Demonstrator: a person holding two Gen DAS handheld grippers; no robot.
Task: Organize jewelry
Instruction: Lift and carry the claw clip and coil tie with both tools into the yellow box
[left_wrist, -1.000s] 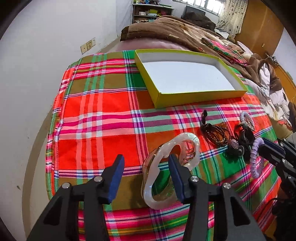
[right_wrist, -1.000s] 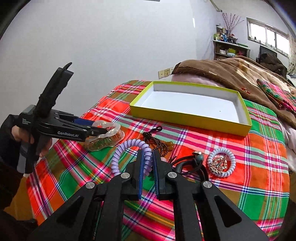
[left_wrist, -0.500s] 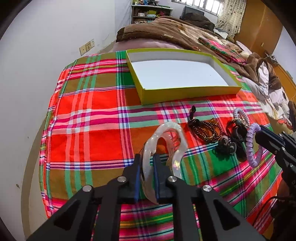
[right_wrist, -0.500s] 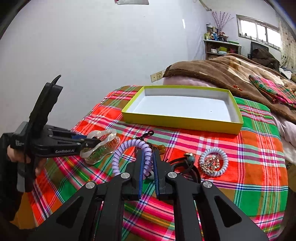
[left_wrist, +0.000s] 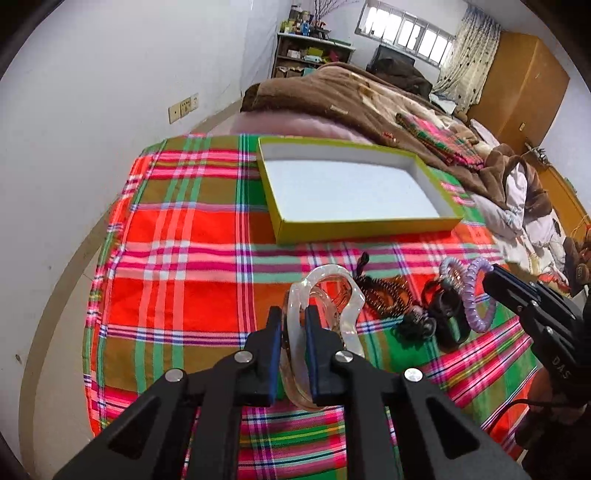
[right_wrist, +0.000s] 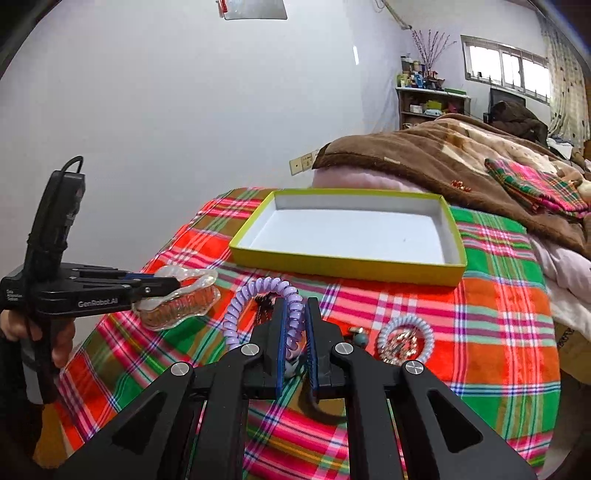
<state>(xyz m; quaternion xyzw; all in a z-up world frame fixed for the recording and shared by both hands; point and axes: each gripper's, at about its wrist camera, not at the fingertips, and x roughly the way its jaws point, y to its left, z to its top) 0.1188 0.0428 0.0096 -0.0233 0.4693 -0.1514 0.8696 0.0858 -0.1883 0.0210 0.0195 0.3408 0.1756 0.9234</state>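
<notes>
My left gripper (left_wrist: 293, 319) is shut on a clear pearly hair claw (left_wrist: 328, 302), lifted a little off the plaid cloth (left_wrist: 184, 258); from the right wrist view the hair claw (right_wrist: 181, 299) hangs in the left gripper (right_wrist: 173, 286). My right gripper (right_wrist: 295, 314) is shut on a purple spiral hair tie (right_wrist: 258, 295), also raised. In the left wrist view that purple hair tie (left_wrist: 476, 295) sits in the right gripper (left_wrist: 493, 277) at the right. A yellow box (left_wrist: 280, 229) with a white floor lies open beyond; the same box (right_wrist: 343, 262) is empty.
On the cloth stay a dark beaded bracelet (left_wrist: 388, 295), black hair ties (left_wrist: 443, 314), and a pale blue spiral tie (right_wrist: 406, 338) around a small glittery piece. A brown blanket (right_wrist: 443, 155) is heaped behind the box. The white wall is at left.
My left gripper closed on the hair claw and raised it off the cloth. The right gripper rose slightly with the purple tie. Both views tilted up toward the box.
</notes>
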